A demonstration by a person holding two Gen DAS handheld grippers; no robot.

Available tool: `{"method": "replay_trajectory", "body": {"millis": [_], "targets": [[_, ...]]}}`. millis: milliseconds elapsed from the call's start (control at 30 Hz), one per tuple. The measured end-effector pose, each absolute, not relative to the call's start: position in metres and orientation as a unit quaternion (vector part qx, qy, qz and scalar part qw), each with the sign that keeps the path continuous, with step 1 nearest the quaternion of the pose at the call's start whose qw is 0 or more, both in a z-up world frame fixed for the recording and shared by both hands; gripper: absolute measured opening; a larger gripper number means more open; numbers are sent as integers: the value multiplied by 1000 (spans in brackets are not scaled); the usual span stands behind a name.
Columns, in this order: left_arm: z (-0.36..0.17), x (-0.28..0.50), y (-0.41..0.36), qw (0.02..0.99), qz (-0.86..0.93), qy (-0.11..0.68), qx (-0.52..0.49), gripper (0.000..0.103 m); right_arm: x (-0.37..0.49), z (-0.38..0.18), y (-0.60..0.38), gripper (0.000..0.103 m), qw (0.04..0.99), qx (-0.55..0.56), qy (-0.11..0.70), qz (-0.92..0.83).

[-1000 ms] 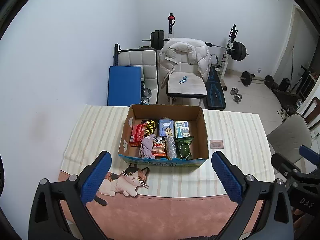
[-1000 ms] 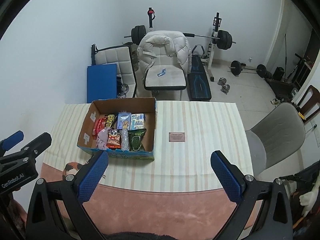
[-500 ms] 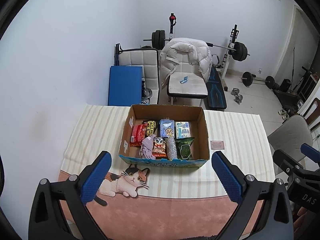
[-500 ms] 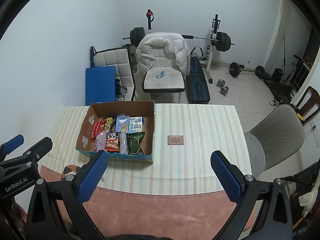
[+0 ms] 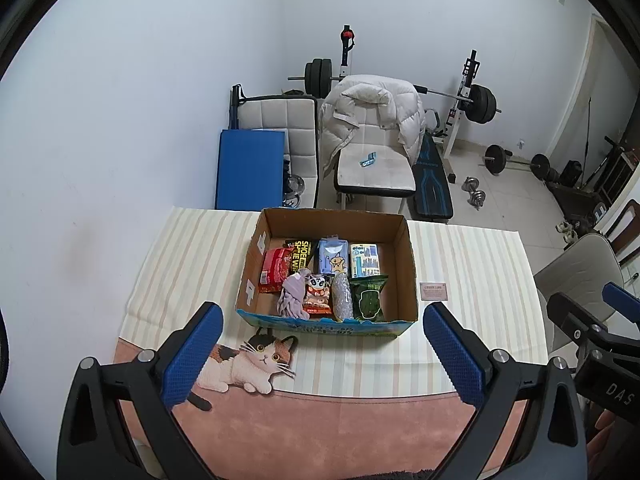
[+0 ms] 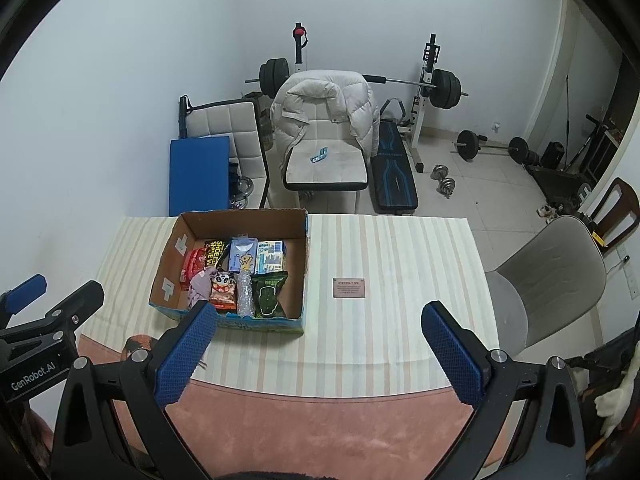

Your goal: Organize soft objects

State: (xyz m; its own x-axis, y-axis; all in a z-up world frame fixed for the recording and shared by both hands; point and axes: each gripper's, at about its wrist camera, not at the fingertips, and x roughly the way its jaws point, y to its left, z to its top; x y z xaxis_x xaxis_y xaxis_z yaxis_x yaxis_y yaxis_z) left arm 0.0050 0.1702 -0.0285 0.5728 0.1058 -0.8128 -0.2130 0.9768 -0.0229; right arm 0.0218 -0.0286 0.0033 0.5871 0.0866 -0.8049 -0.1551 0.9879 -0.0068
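Two hand-held grippers: left hand-held gripper (image 5: 322,334), right hand-held gripper (image 6: 320,330), both wide open, empty
Box (image 5: 406,264): on desk (image 5: 472,260), holds snack packs

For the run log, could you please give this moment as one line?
left tool: open, empty | right tool: open, empty | cardboard box: on table, packed, untouched

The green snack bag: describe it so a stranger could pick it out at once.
On the striped tablecloth stands an open cardboard box. The green snack bag lies in its near right corner, beside a clear crinkly packet. It is the only dark green item there.
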Motion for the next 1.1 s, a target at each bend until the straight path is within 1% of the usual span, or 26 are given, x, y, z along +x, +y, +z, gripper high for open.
{"method": "replay_trajectory", "body": {"millis": [833,1100], "targets": [[-30,4,168,879,97,464,-58,103,26,2,-28,103,889,-39,450,70],[-28,6,168,884,102,452,-57,103,27,2,-29,103,890,-39,449,69]]}}
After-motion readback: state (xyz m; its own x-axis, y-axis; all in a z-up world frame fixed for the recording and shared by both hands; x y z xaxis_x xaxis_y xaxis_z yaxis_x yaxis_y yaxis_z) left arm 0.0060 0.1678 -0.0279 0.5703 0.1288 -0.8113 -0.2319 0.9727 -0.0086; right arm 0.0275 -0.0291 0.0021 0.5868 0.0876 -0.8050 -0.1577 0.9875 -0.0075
